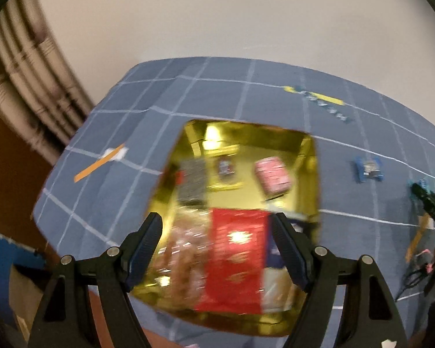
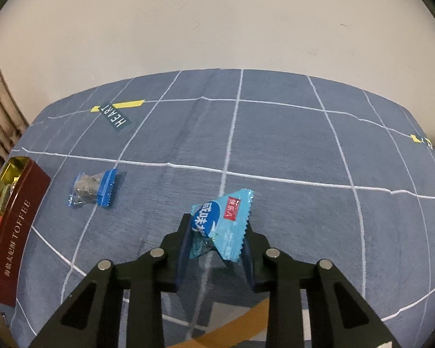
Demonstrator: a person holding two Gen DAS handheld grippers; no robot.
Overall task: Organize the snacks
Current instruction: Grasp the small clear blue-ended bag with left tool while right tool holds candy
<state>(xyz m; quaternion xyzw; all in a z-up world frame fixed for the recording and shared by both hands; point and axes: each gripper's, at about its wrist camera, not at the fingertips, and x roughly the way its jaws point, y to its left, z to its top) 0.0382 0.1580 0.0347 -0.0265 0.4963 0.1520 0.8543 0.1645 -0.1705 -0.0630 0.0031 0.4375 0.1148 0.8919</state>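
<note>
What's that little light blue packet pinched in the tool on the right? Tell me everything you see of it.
The light blue packet is a small sealed snack wrapper of glossy plastic film with zigzag-cut ends. It carries a darker blue oval with white Chinese characters and a small red label. It is crumpled and tilted, one corner pointing up. The right hand-held gripper is shut on its lower part, above the blue checked tablecloth.

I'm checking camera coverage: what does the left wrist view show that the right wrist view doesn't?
Left wrist only: the tin's gold inside with a red packet, a pink sweet and other blurred snacks, under the open left gripper.
Right wrist only: the right gripper shut on a light blue packet, and the tin's TOFFEE side.
Both: the tin, the blue sweet on the cloth, the HEART label.
</note>
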